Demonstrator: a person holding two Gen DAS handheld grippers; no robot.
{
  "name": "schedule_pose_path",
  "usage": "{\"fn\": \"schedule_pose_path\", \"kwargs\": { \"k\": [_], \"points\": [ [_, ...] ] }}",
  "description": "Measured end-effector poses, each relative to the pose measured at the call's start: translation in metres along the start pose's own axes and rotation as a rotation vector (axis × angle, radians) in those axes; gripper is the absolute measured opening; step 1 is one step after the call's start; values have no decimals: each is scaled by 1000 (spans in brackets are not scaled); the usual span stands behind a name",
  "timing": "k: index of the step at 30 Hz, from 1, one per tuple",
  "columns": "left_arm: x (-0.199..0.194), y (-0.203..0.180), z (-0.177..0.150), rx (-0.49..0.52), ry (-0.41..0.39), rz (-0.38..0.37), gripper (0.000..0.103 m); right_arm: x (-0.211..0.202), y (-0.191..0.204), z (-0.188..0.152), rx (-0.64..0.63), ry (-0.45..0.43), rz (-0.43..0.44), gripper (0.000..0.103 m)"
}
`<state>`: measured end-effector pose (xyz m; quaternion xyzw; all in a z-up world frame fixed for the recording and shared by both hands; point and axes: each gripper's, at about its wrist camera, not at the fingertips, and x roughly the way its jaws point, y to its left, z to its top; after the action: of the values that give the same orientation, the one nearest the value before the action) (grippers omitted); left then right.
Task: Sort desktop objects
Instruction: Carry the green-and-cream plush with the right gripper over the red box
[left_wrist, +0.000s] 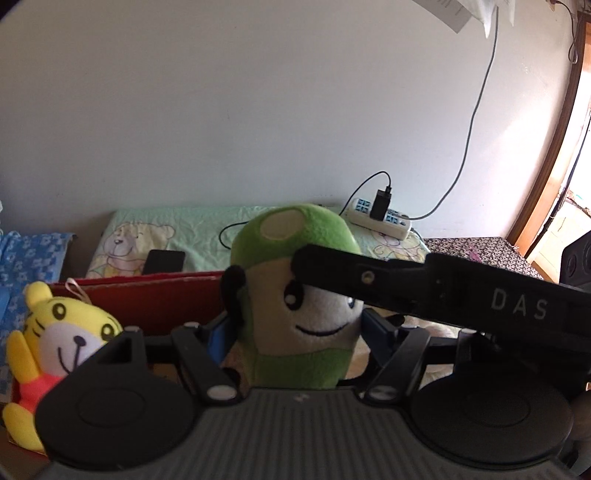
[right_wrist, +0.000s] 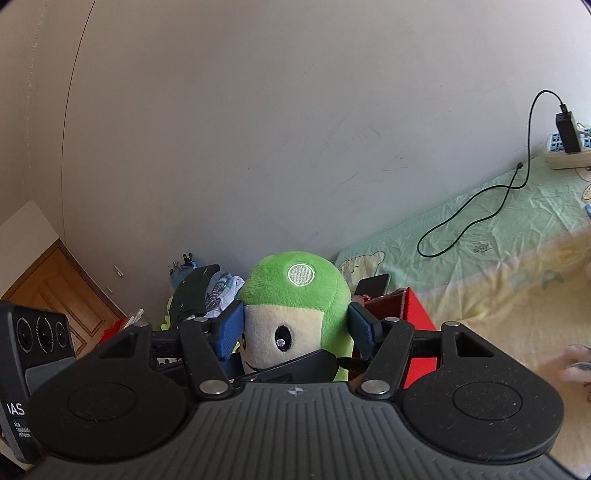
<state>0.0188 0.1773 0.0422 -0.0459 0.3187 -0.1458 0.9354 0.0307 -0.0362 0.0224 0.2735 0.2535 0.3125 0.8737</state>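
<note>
Pinching the green plush doll (left_wrist: 303, 229), cream-faced and capped with a pale round patch, from two sides at once: left gripper (left_wrist: 295, 328) pressing its blue pads into the lower body at 6 o'clock of the left wrist view, right gripper (right_wrist: 295, 328) closing its blue pads on the cheeks at 9 and 3 o'clock of the head in its own view, each gripping the same toy, neither standing open. Standing upright between both sets of fingers, long axis running from 6 to 12 o'clock, dead ahead of each camera and equally near to both hands. Crossing the doll's face in the left wrist view, from 3 o'clock inward, one black finger of the right gripper, covering an eye; lying low across the chin at 6 o'clock in the right wrist view, a black finger of the other tool. Sitting just behind the doll and reaching toward 9 o'clock, a red cardboard box (left_wrist: 147, 299), probably the place to aim for. Leaning at 8 o'clock by that box, a yellow plush tiger in a red top (left_wrist: 55, 332); inside it or against it, not being clear. Lying further back on the pale green bear-print sheet (left_wrist: 192, 229), a black phone (left_wrist: 164, 260) at 10 o'clock and a white power strip (left_wrist: 380, 218) at 1 o'clock, a black cable trailing from it. Calling for care, judging from this: the two tools crowding each other over one soft toy, and the tiger sitting close to any path toward the box.
</note>
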Motion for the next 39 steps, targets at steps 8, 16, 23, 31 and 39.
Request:
{"fn": "schedule_pose_path", "kwargs": {
  "k": [8,16,23,31,39],
  "points": [
    [11,71,-14,-62,74,36,73,64,12,-23,52,109,6,64],
    [25,104,-30,-67,139,47,73,98,5,-38,165,216,-17,64],
    [37,123,-41,-88,195,41,73,117,6,-46,193,293,-59,65],
    [36,120,-48,-67,218,21,73,124,3,-44,176,346,-133,68],
    [36,114,-49,-8,209,38,72,121,-10,-40,214,381,-156,57]
  ]
}}
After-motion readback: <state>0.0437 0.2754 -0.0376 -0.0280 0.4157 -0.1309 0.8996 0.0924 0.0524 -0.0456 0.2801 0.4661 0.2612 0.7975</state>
